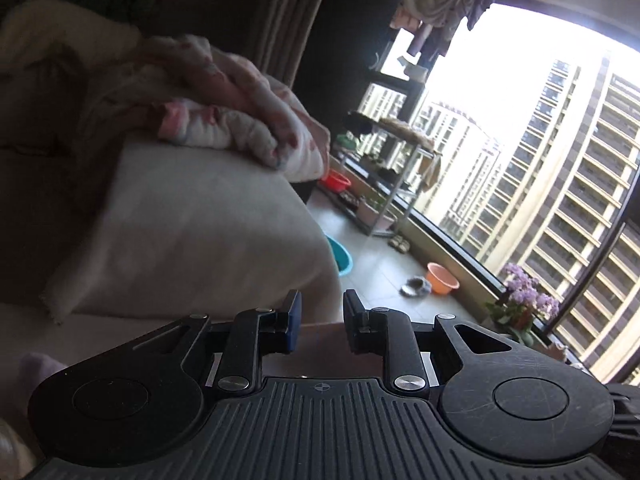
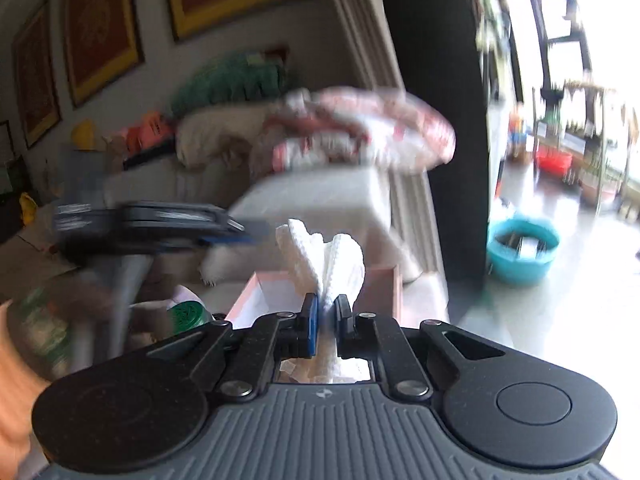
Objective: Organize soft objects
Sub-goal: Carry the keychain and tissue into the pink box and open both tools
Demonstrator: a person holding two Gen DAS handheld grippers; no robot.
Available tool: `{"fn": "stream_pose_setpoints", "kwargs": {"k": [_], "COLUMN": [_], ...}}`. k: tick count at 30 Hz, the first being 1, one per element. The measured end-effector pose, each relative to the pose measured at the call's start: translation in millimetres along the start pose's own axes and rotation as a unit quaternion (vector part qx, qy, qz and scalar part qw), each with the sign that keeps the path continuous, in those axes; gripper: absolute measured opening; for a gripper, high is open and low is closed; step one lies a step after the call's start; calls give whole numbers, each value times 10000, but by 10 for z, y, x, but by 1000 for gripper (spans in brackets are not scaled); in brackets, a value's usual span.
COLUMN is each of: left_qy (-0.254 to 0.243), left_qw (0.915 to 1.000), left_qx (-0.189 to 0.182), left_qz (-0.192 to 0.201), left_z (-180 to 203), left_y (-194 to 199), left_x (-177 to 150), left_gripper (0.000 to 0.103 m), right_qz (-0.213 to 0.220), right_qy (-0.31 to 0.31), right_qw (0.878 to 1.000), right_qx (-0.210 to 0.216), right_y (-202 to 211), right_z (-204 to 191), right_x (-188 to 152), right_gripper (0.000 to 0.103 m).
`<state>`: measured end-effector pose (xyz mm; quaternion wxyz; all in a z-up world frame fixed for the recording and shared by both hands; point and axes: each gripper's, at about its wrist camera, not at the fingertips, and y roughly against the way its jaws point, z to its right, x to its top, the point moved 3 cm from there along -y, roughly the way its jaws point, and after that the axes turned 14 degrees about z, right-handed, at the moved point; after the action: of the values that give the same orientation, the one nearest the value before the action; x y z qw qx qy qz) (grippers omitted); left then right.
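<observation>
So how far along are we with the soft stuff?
Looks done: a pink-patterned cloth lies bundled on the white cushion. In hand: the right gripper is shut on a white cloth, above a pink box. The left gripper holds nothing, jaws slightly apart. Left: placing the white cloth; where it goes isn't clear.

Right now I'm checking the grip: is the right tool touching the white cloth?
Touching. The right wrist view shows the right tool pinching the white cloth between its pads, no gap.
</observation>
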<state>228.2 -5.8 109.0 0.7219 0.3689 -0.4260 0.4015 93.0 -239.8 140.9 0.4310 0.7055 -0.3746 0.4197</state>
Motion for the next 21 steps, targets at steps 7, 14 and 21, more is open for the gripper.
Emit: {"fn": "stream_pose_setpoints", "kwargs": {"k": [7, 14, 21], "left_qy": [-399, -115, 335], "left_qw": [9980, 9907, 9672], "left_qx": [454, 1332, 2466], "left_qz": [179, 268, 507], "left_z": [-339, -1177, -1882], "left_y": [1028, 1884, 2577], "left_x": [112, -302, -299], "left_gripper": [25, 25, 25], "right_qz": [-2041, -1759, 91], "right_qy": [104, 627, 1129], "right_qw": [9766, 9787, 9912], "right_qx": [-674, -853, -684], "right_y": [-1299, -1138, -530], "right_z": [-28, -248, -739], "right_x": [-515, -390, 5], "right_gripper": [24, 40, 71]}}
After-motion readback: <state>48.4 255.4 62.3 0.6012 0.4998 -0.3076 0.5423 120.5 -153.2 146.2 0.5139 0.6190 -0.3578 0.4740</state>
